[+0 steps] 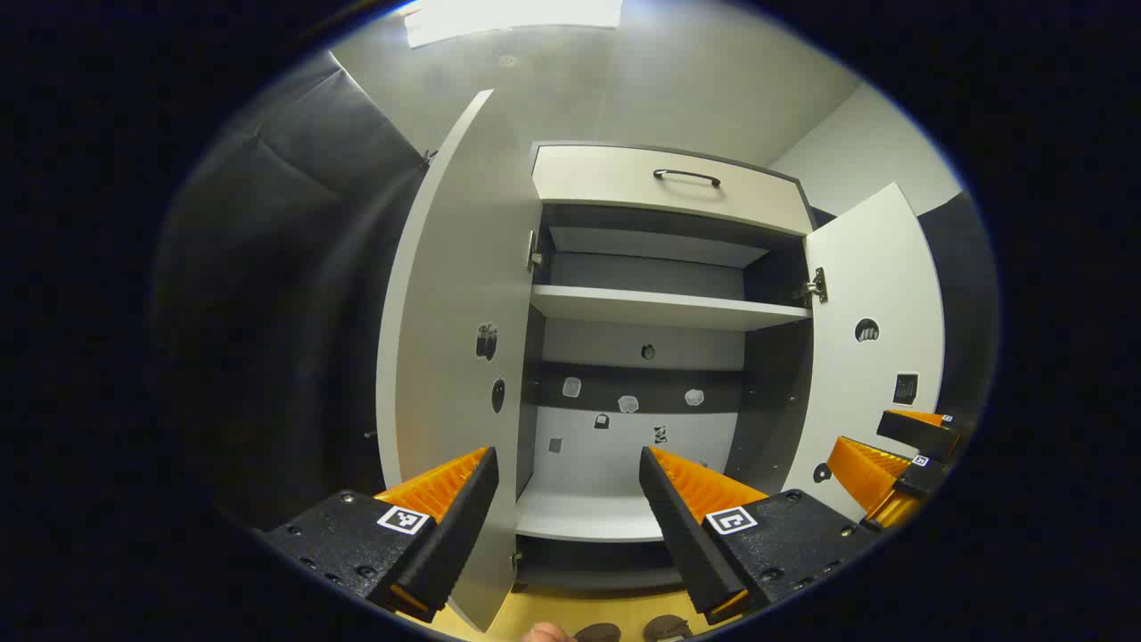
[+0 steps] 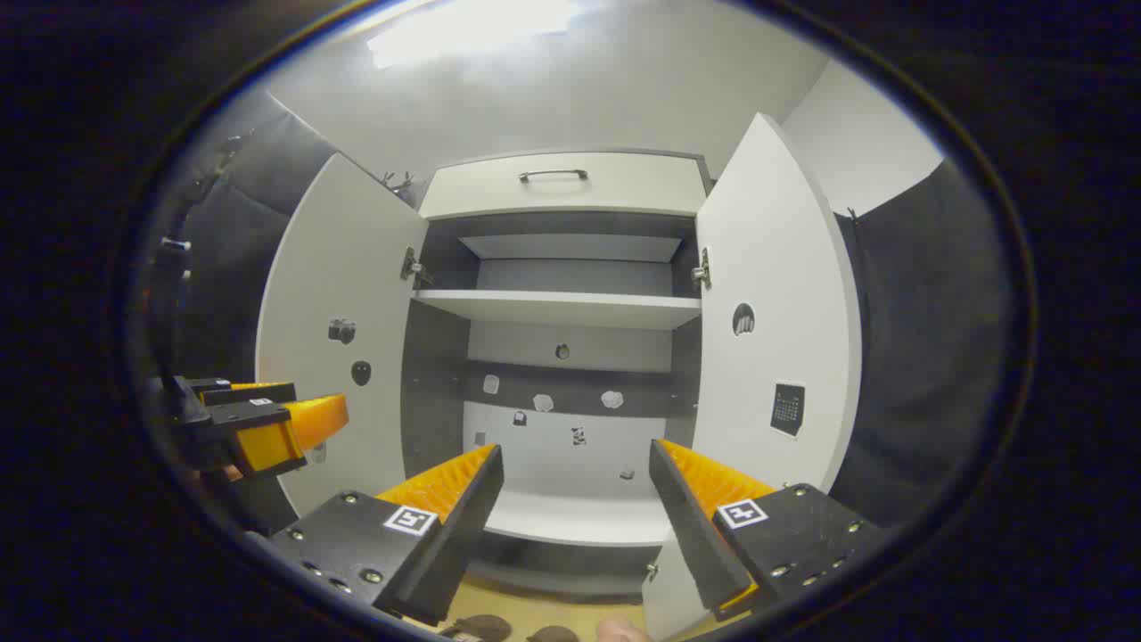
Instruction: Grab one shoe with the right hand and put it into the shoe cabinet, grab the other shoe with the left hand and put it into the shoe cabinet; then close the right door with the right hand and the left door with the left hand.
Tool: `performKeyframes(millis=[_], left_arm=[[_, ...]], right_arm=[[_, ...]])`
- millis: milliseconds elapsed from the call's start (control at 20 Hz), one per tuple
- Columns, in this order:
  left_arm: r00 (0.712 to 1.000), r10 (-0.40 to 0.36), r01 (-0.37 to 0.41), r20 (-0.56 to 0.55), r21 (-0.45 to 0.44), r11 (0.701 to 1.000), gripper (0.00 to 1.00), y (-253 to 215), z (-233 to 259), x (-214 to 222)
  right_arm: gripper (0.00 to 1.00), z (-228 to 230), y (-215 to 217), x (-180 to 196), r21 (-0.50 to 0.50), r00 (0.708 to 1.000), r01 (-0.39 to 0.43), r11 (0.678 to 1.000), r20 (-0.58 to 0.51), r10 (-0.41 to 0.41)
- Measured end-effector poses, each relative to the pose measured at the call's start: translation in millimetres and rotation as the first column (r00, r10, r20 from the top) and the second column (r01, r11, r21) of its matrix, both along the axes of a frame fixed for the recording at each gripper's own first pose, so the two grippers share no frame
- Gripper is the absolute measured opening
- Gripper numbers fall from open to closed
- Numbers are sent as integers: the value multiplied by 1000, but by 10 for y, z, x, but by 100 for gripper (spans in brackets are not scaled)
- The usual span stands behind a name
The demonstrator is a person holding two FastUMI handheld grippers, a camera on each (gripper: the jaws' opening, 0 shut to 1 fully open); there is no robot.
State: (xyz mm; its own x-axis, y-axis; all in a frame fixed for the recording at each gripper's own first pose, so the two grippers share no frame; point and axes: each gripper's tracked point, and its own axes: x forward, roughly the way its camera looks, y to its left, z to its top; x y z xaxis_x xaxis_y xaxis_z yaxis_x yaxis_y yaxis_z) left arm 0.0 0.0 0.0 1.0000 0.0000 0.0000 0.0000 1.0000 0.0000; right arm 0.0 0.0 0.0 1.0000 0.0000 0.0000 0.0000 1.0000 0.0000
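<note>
Two doors stand wide open on the shoe cabinet (image 1: 669, 178) ahead of me, the left door (image 1: 455, 357) and the right door (image 1: 878, 339) both swung out toward me, so nothing has been closed. Inside, the upper shelf (image 1: 664, 308) and the bottom shelf (image 1: 584, 517) look bare; I see no shoe in the cabinet, which tells me both placements are still to do. My left gripper (image 1: 568, 499) is spread wide with nothing between its fingers, pointed at the cabinet's lower opening. My right gripper (image 2: 575, 495) is likewise wide apart and holds nothing; it faces the same opening from a little to the right. Low at the near edge of the left gripper view, on the wooden floor (image 1: 553, 615) in front of the cabinet, sit two dark rounded shapes that I take to be the shoes (image 1: 633, 631), though they are cut off and too small to be sure. By my reckoning the task is at its very start: the first job is to drop the right gripper to one shoe, then the left to the other, and the doors come last.
</note>
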Motion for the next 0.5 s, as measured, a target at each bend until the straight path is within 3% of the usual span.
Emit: performKeyframes(millis=[300,350,500], left_arm=[[1000,6,-6,0,4,1000,97,41,8,-50],[1000,6,-6,-4,4,1000,94,46,1,-52],[1000,3,-2,-7,3,1000,97,52,-1,-55]], right_arm=[[98,-37,48,-21,-7,1000,-11,1000,-12,11],[94,-40,51,-31,-9,1000,-10,1000,-14,10],[94,-68,48,-49,-3,1000,-4,1000,-20,4]])
